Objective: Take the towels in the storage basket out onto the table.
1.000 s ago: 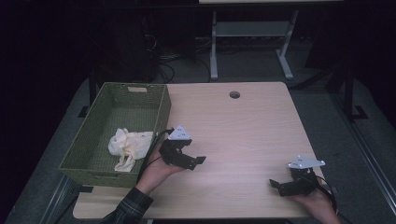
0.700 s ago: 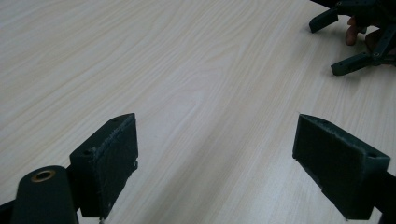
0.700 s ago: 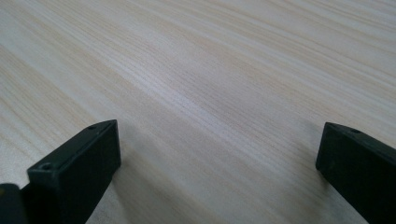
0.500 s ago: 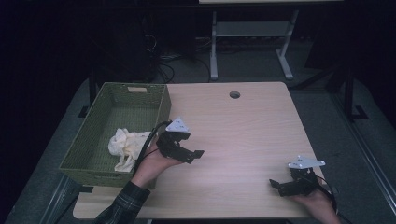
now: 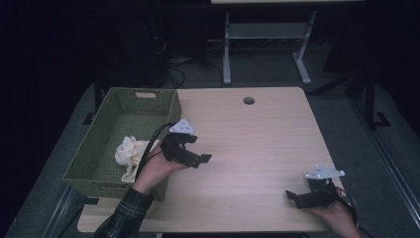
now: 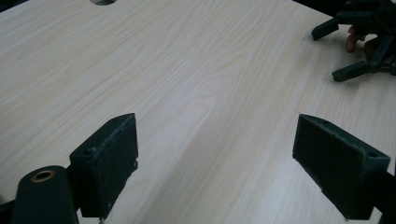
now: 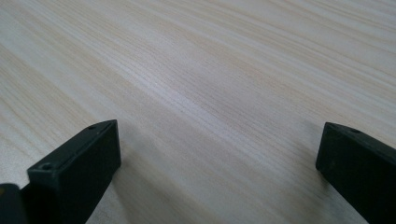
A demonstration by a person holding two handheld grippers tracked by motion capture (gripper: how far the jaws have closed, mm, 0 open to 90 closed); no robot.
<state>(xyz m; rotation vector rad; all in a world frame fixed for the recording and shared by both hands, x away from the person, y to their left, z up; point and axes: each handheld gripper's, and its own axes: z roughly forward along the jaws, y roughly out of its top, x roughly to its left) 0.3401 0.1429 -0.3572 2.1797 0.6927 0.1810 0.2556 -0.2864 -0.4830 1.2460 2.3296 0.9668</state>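
left gripper (image 5: 200, 159) hovered with jaws wide apart and empty beside the green basket (image 5: 163, 101) holding a white cloth (image 5: 128, 151). right gripper (image 5: 293, 196), jaws spread and empty, rested near the table (image 5: 257, 144) edge.

black grippers (image 5: 198, 159), grey triangular plates, black cables, plaid sleeve (image 5: 121, 218).

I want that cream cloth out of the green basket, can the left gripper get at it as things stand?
Probably yes. The left gripper is open and empty beside the basket; the cloth lies uncovered near that wall. It faces away, so it must turn and clear the rim.
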